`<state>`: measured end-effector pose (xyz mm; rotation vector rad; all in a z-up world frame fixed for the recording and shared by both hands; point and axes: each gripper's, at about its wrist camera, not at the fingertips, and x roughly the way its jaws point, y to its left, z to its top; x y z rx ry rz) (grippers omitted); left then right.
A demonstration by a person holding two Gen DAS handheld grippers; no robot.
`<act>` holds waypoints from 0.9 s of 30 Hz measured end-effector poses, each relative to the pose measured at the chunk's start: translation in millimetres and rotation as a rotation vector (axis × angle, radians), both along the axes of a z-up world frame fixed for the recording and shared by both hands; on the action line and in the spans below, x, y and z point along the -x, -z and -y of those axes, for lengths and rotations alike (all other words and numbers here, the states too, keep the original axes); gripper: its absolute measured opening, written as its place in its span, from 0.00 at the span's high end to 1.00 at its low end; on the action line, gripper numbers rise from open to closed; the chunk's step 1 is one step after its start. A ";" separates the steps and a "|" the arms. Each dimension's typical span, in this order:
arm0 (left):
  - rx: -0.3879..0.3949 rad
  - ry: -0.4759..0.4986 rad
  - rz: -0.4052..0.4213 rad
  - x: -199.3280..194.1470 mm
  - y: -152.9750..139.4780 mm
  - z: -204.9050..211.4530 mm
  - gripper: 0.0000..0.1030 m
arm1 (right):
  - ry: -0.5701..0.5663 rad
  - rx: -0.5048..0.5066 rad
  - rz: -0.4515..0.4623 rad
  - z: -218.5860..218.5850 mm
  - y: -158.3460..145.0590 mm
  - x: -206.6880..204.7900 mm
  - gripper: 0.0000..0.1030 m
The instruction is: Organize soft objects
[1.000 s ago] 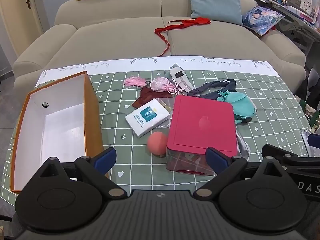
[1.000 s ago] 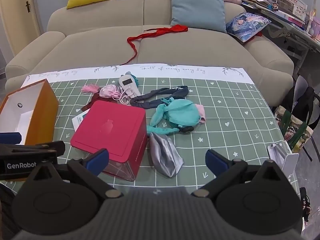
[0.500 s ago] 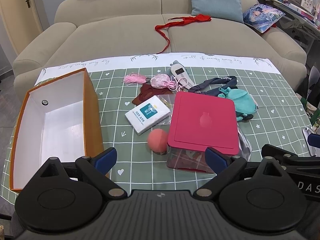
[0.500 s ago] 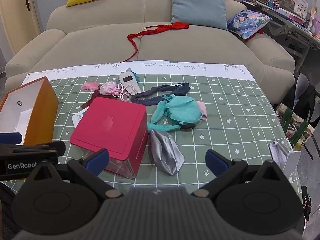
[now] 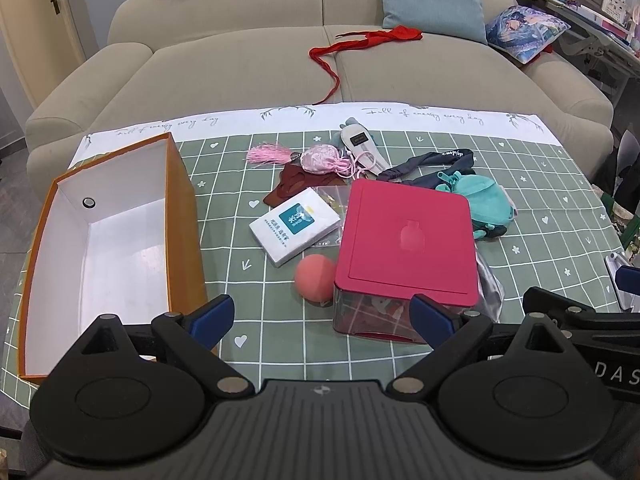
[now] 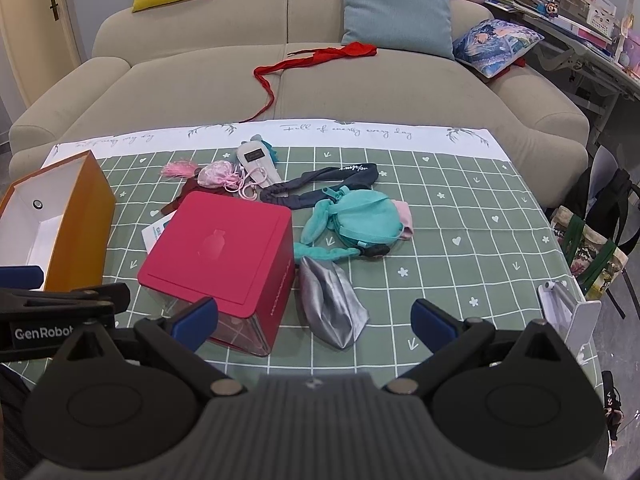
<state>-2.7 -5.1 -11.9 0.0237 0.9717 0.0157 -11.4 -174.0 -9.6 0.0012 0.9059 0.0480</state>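
On the green checked tablecloth stands a clear box with a red lid. Around it lie a pink foam ball, a tissue pack, a teal pouch, a silver-grey pouch, a dark headband, a pink tasselled sachet and a dark red cloth. An open, empty orange box stands at the left. My left gripper is open and empty, near the table's front edge before the ball. My right gripper is open and empty, before the silver pouch.
A white thermometer-like device lies at the back of the pile. A beige sofa with cushions and a red ribbon stands behind the table. A white stand sits at the table's right edge. Bags are on the floor at the right.
Both views have drifted slightly; the table objects sit a little lower and nearer in frame. Nothing on the table has moved. Both grippers stay open.
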 end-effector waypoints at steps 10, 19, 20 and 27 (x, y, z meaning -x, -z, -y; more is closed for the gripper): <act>-0.004 0.003 -0.001 0.8 1.1 2.2 0.00 | 0.003 -0.001 -0.002 1.2 0.0 1.2 0.02; 0.003 0.007 -0.005 -0.6 0.7 3.3 0.00 | 0.009 0.009 -0.003 1.9 -1.6 0.9 0.02; 0.001 0.007 -0.004 -0.5 0.2 3.3 0.00 | 0.010 0.007 -0.004 2.6 -1.6 1.0 0.02; 0.003 0.005 -0.002 -0.6 -0.9 3.0 0.00 | 0.010 0.006 -0.002 2.8 -3.4 0.9 0.02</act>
